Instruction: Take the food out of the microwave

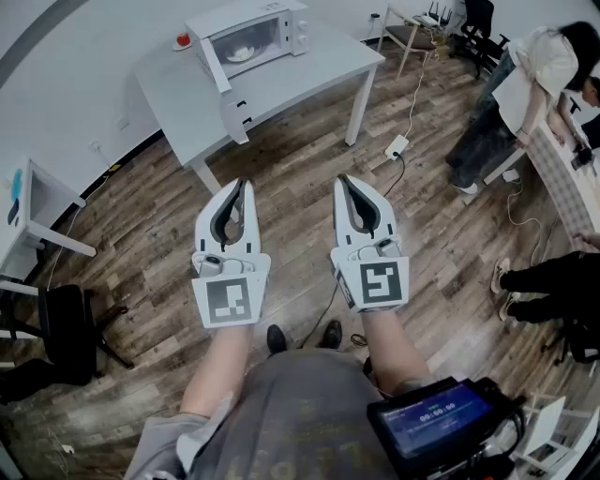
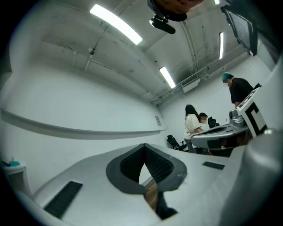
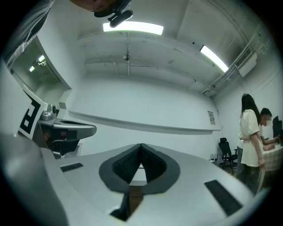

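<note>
sitting in microwave (image 1: 281, 17), food (image 1: 241, 52), far beyond tongs (image 1: 240, 185) (image 1: 344, 180) (shut)

White microwave (image 1: 251, 36), pale grey table (image 1: 314, 67), brown wood-plank floor (image 1: 150, 220); left tool (image 1: 242, 185), right tool (image 1: 343, 181) white, black-white square markers (image 1: 230, 301).

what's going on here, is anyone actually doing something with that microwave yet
Not yet. A person stands on the wood floor holding two tools. The left tool and the right tool are both shut and empty, and they point toward a white table ahead. The microwave sits on it with its door open and a white dish of food visible inside. Neither tool has reached it. Other people are busy off to the right.
</note>
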Motion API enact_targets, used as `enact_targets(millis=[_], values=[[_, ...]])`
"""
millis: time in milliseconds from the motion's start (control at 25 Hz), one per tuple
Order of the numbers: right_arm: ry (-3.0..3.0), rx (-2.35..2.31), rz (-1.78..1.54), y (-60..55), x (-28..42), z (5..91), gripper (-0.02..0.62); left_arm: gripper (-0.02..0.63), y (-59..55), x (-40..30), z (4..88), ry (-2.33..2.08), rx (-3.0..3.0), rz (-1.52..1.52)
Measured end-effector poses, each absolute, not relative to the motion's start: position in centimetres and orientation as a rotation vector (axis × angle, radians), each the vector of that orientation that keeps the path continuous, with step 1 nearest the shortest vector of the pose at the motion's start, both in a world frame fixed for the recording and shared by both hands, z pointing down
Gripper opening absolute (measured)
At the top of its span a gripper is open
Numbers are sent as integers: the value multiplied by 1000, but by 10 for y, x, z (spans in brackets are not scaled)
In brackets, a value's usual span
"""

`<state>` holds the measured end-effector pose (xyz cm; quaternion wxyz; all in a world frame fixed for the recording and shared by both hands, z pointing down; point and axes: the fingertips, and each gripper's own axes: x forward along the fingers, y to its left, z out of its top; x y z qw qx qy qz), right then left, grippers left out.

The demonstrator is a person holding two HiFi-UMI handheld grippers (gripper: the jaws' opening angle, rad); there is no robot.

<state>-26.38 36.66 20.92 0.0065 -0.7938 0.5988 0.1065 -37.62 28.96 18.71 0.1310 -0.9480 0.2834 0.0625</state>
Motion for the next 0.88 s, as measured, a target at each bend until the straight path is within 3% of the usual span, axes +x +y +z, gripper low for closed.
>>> enact_targets(millis=[880], values=[[1963, -2419, 324, 407, -201, 215, 6, 6, 336, -311, 193, 898, -2711, 188]])
